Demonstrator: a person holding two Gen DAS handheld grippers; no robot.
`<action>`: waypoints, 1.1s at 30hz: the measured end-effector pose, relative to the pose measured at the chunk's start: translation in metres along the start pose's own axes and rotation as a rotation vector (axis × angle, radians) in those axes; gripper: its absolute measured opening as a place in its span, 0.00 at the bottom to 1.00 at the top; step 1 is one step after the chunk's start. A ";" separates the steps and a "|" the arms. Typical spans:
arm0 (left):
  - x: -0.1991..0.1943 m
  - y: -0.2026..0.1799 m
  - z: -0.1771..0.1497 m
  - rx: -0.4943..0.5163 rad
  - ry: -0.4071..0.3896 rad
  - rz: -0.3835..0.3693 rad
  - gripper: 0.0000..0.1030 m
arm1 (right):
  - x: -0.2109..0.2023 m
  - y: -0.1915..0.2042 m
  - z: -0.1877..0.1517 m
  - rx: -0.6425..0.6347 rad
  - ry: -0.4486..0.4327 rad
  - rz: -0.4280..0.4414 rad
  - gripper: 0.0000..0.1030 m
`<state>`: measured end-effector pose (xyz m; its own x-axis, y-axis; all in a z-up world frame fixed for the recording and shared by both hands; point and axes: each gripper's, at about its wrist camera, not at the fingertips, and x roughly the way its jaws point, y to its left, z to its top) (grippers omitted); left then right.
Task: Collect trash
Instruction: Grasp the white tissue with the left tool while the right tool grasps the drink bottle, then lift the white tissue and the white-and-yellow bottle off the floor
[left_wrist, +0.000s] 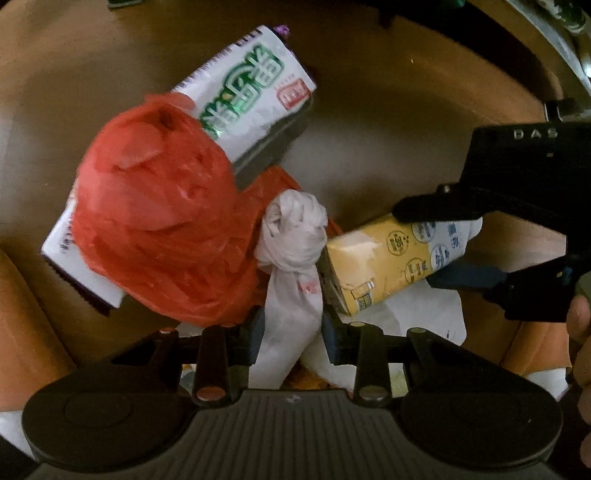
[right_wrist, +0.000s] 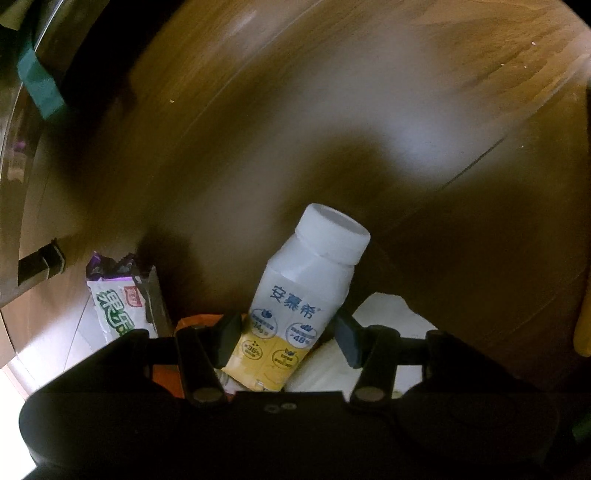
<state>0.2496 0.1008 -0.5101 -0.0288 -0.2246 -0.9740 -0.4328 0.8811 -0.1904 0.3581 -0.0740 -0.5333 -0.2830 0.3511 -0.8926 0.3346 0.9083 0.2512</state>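
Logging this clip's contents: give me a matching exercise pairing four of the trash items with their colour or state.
Things:
1. crumpled plastic bag
2. knotted plastic bag
3. yogurt bottle
4. snack wrapper

Descriptions:
A. white, its tail between the left gripper's fingers
B. white with green lettering, torn open
C. red, lying over another wrapper
D. white above, yellow below, between the right gripper's fingers

Pairs: 1-C, 2-A, 3-D, 4-B

Dim, warm light; blurred floor; heavy fisheye bending; dark corners.
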 end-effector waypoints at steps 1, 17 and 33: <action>0.001 0.000 0.001 0.001 0.001 -0.003 0.32 | 0.001 0.001 0.001 -0.002 0.000 -0.001 0.52; -0.014 0.014 -0.002 -0.056 -0.035 -0.083 0.04 | -0.017 0.016 -0.005 -0.148 -0.050 -0.055 0.45; -0.149 -0.028 -0.020 0.024 -0.214 -0.153 0.04 | -0.159 0.024 -0.058 -0.319 -0.245 -0.037 0.00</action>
<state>0.2476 0.1016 -0.3570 0.2276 -0.2653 -0.9369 -0.3956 0.8540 -0.3379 0.3590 -0.0945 -0.3637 -0.0537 0.2871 -0.9564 0.0211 0.9579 0.2864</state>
